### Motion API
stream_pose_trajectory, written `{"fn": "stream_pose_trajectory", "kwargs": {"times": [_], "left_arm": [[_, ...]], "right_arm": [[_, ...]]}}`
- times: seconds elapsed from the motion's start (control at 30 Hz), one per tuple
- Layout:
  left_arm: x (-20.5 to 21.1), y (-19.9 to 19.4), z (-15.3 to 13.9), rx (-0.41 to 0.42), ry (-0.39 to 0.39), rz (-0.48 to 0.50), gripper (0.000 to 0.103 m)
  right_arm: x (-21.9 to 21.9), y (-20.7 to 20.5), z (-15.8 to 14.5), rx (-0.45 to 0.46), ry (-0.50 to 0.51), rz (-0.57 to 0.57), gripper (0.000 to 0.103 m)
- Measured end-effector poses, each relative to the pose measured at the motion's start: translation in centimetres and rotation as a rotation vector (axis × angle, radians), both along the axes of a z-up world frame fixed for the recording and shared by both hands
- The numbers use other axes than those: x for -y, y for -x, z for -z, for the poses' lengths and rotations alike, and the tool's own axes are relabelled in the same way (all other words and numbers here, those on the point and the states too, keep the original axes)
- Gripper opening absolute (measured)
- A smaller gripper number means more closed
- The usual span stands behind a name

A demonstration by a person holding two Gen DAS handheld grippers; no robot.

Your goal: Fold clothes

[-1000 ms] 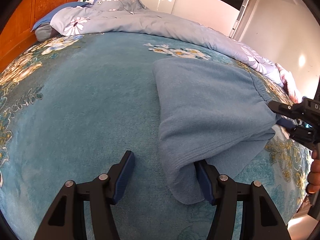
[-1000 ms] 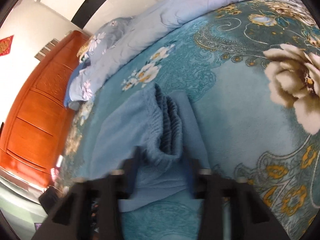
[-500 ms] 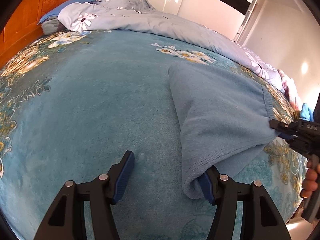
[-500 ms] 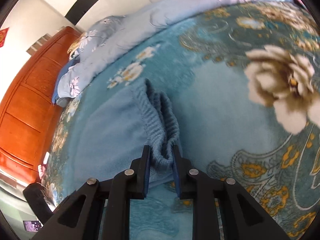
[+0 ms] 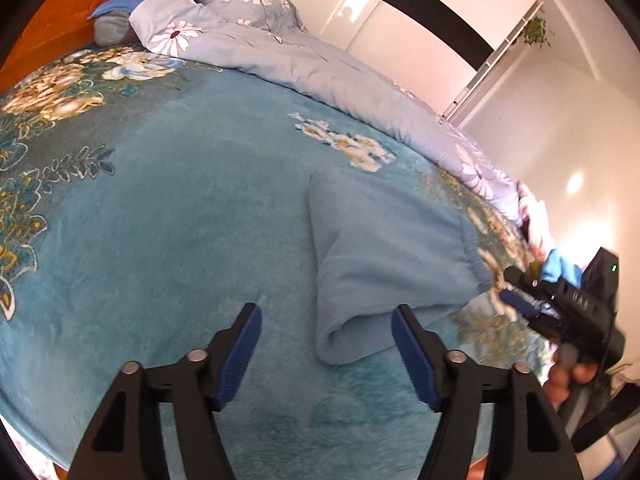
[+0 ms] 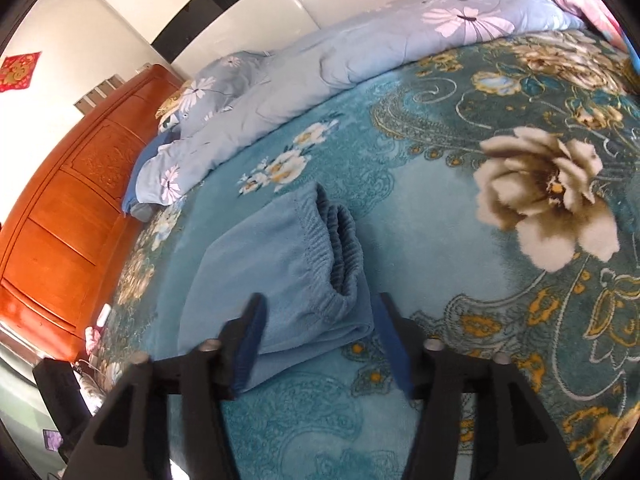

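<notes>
A folded light blue fleece garment (image 5: 384,256) with an elastic waistband lies on the teal floral bed blanket (image 5: 168,216). My left gripper (image 5: 326,354) is open, with its fingers either side of the garment's near folded corner and a little back from it. My right gripper (image 6: 318,344) is open and holds nothing, just behind the garment (image 6: 276,280) near its gathered waistband (image 6: 332,248). The right gripper also shows in the left wrist view (image 5: 510,284), just off the waistband end.
A pale blue flowered duvet (image 5: 280,52) is bunched along the far side of the bed. An orange wooden headboard (image 6: 68,216) stands at the left. Pink cloth (image 5: 534,216) lies at the bed's far right edge. White walls are beyond.
My right gripper has opened and let go of the waistband. My left gripper has drawn back from the garment's corner, and the garment now lies flat on the blanket.
</notes>
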State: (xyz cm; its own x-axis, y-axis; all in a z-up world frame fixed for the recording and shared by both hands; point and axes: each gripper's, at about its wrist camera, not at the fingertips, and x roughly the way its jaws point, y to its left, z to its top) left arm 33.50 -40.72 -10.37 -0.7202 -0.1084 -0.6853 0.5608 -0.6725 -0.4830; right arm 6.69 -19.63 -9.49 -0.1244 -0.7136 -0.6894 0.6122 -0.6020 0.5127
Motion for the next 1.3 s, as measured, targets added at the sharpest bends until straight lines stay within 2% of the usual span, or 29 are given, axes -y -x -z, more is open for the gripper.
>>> {"fn": "stream_pose_trajectory", "kwargs": {"times": [0.03, 0.1, 0.17, 0.27, 0.37, 0.43, 0.57, 0.73, 0.9, 1.03, 1.13, 1.3], "left_arm": [[0.1, 0.1, -0.3, -0.007, -0.009, 0.002, 0.079], [0.5, 0.7, -0.5, -0.024, -0.041, 0.017, 0.085], [1.1, 1.6, -0.4, -0.037, -0.097, 0.035, 0.094], [1.7, 3.1, -0.5, -0.014, -0.096, 0.042, 0.102], [2.7, 5.1, -0.4, 0.022, -0.077, 0.056, 0.103], [3.4, 6.3, -0.3, 0.040, -0.069, 0.065, 0.103], [4.5, 8.6, 0.5, 0.067, -0.062, 0.082, 0.103], [5.4, 11.9, 2.8, 0.104, -0.093, 0.127, 0.103], [5.3, 12.9, 5.0, 0.141, -0.098, 0.142, 0.103], [4.8, 12.7, 5.2, 0.132, -0.069, 0.157, 0.103], [5.0, 12.7, 5.3, 0.147, -0.088, 0.177, 0.103], [5.4, 13.1, 5.3, 0.168, -0.119, 0.199, 0.103]], "right_arm": [[0.1, -0.1, -0.1, -0.003, -0.002, -0.009, 0.064], [0.6, -0.2, -0.1, 0.002, -0.008, -0.033, 0.074], [1.3, -0.2, 0.0, 0.004, -0.007, -0.052, 0.075], [2.1, 0.1, 0.3, 0.005, -0.013, -0.067, 0.076], [3.1, 0.7, 1.2, 0.015, -0.031, -0.083, 0.079], [3.9, 1.2, 2.1, 0.021, -0.045, -0.103, 0.085], [5.3, 2.5, 3.5, 0.037, -0.052, -0.124, 0.086], [6.6, 4.1, 5.5, 0.091, -0.046, -0.137, 0.086], [7.0, 4.7, 6.1, 0.109, -0.009, -0.167, 0.086], [7.3, 4.7, 6.3, 0.130, 0.017, -0.198, 0.086], [7.6, 4.7, 6.4, 0.141, 0.025, -0.217, 0.081], [7.5, 4.9, 6.8, 0.143, 0.010, -0.218, 0.062]]}}
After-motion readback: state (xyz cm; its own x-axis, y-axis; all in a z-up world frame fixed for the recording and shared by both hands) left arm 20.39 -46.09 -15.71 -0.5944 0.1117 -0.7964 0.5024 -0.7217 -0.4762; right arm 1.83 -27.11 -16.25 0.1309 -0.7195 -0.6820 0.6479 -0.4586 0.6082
